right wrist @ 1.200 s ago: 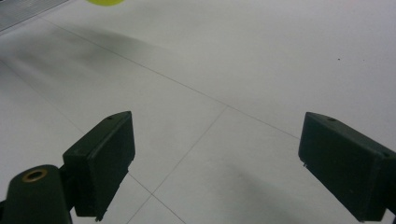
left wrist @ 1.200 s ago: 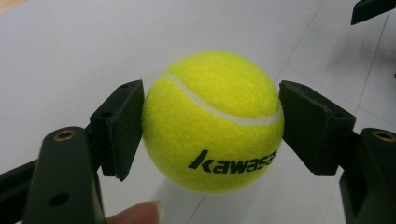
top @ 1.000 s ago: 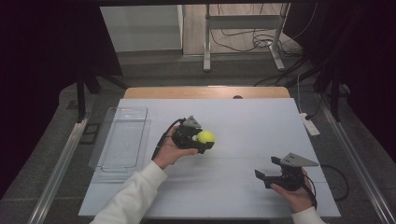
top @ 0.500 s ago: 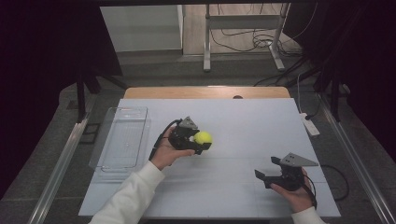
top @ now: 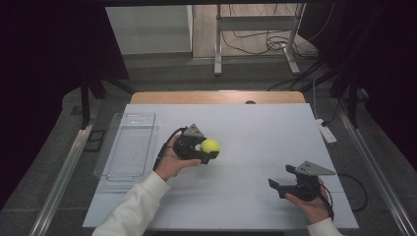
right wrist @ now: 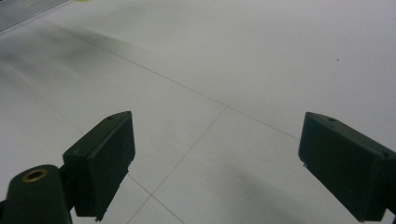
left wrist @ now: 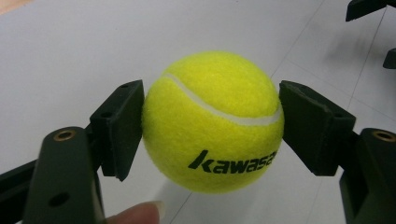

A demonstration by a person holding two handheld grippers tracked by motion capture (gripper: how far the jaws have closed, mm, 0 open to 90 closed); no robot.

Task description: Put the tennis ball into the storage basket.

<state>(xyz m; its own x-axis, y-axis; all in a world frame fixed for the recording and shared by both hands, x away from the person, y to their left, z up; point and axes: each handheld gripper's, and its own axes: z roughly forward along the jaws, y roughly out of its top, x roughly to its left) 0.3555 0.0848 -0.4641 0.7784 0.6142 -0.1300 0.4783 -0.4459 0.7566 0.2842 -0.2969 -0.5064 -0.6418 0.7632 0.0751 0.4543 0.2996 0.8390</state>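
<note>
A yellow tennis ball [top: 210,145] with black lettering is held just above the white table [top: 255,128], left of its middle. My left gripper [top: 208,148] is shut on it. In the left gripper view the two black pads [left wrist: 120,126] press the ball [left wrist: 212,121] from both sides, and its shadow lies on the table below. A fingertip shows at the bottom edge of that view. My right gripper [top: 281,179] rests low over the table's front right, open; in the right gripper view its jaws [right wrist: 215,163] stand wide apart with nothing between them.
A clear plastic tray [top: 129,145] lies along the table's left side, beside the left hand. A white power strip [top: 326,132] sits at the right edge. A wooden strip [top: 216,97] runs along the far edge.
The left gripper has carried the ball slightly to the left. The right gripper has stayed where it was.
</note>
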